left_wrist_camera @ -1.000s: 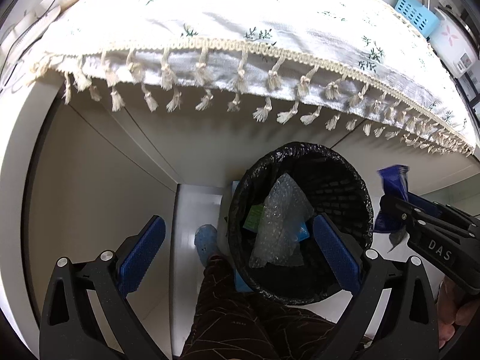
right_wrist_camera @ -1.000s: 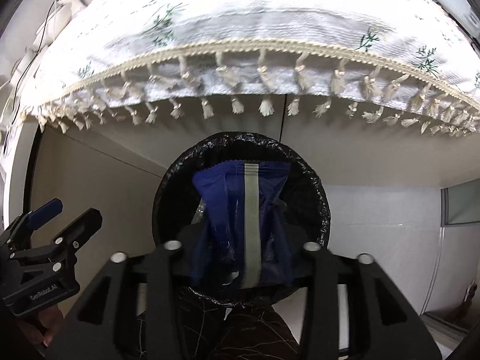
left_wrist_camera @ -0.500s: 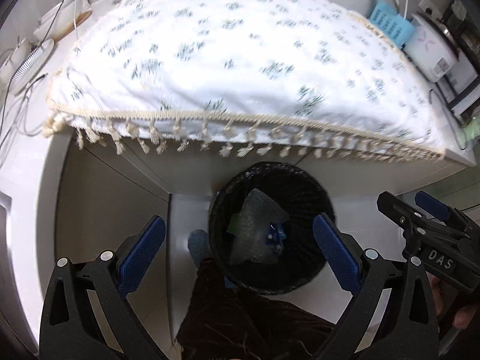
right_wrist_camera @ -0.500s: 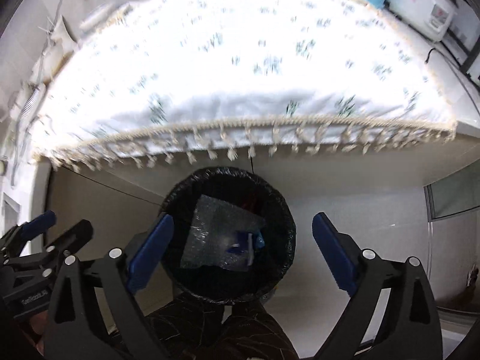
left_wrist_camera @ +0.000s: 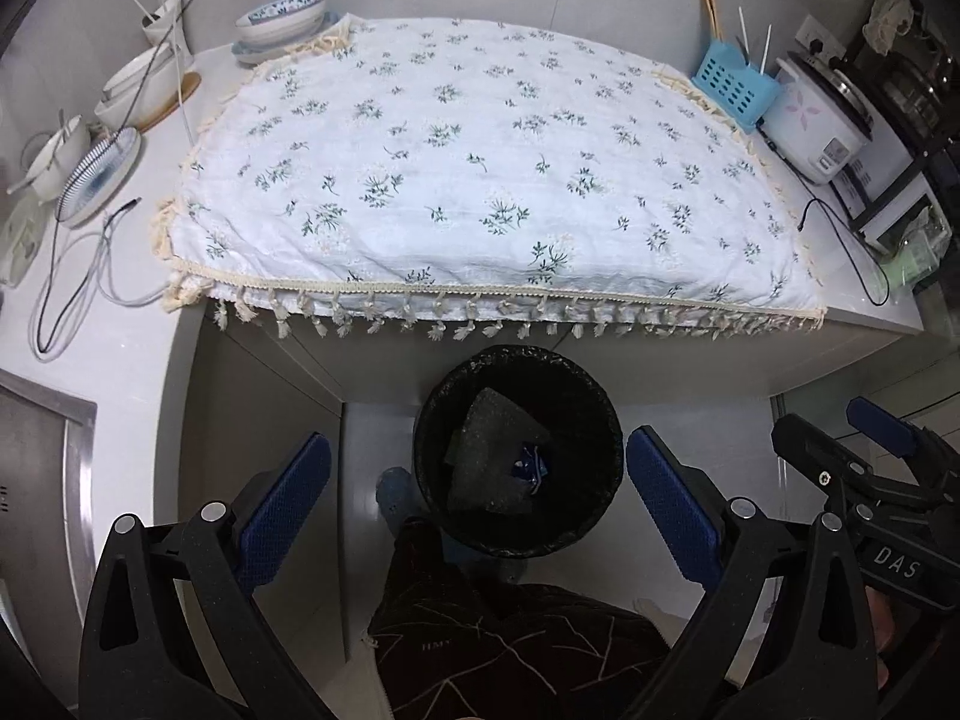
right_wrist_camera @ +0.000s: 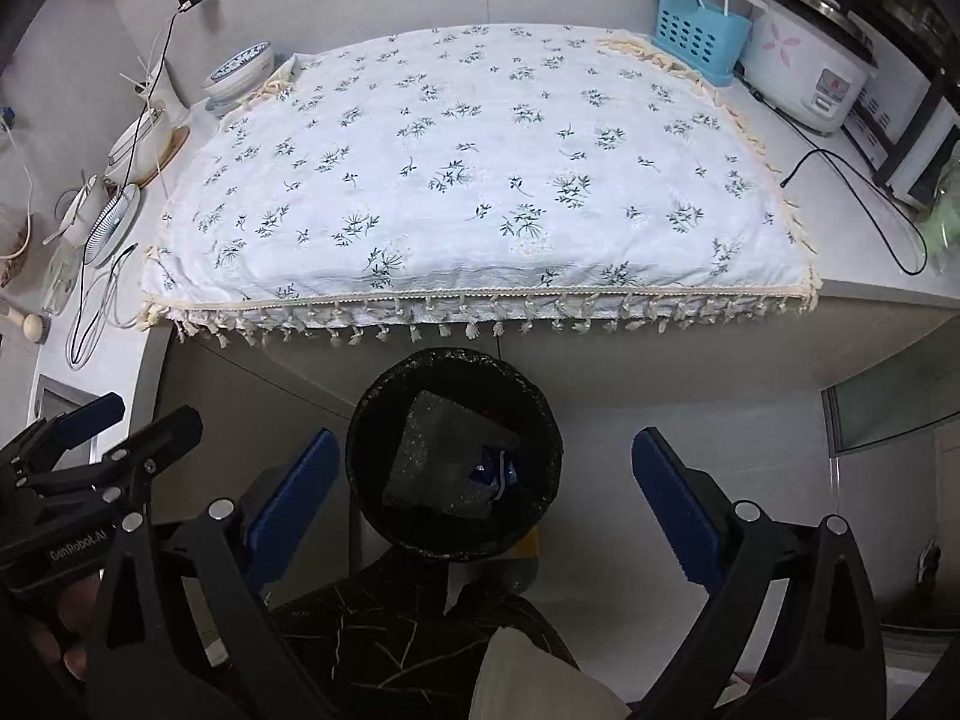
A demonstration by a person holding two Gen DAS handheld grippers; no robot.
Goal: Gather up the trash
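A black-lined trash bin (left_wrist_camera: 591, 402) stands on the floor under the counter's edge. In it lie a sheet of bubble wrap (left_wrist_camera: 486, 450) and a crumpled blue wrapper (left_wrist_camera: 531, 468). My left gripper (left_wrist_camera: 477, 456) hangs high over the bin, open and empty. My right gripper (right_wrist_camera: 486, 450) is also above the bin (right_wrist_camera: 372, 414), its jaws opening with nothing between them; the blue wrapper (right_wrist_camera: 495, 471) lies far below. Each gripper shows in the other's view, the right gripper (left_wrist_camera: 825, 420) at the right edge and the left gripper (right_wrist_camera: 153, 414) at the left edge.
A floral tablecloth (left_wrist_camera: 480, 180) with tassels covers the counter. A rice cooker (left_wrist_camera: 822, 120) and a blue utensil basket (left_wrist_camera: 732, 84) stand at the back right, bowls (left_wrist_camera: 282, 12) and cables (left_wrist_camera: 72, 300) at the left. A person's dark trouser leg (left_wrist_camera: 510, 630) is by the bin.
The right gripper opened and let go of the blue wrapper, which now lies in the bin. Both grippers rose, so the bin looks smaller and the counter top came into view.
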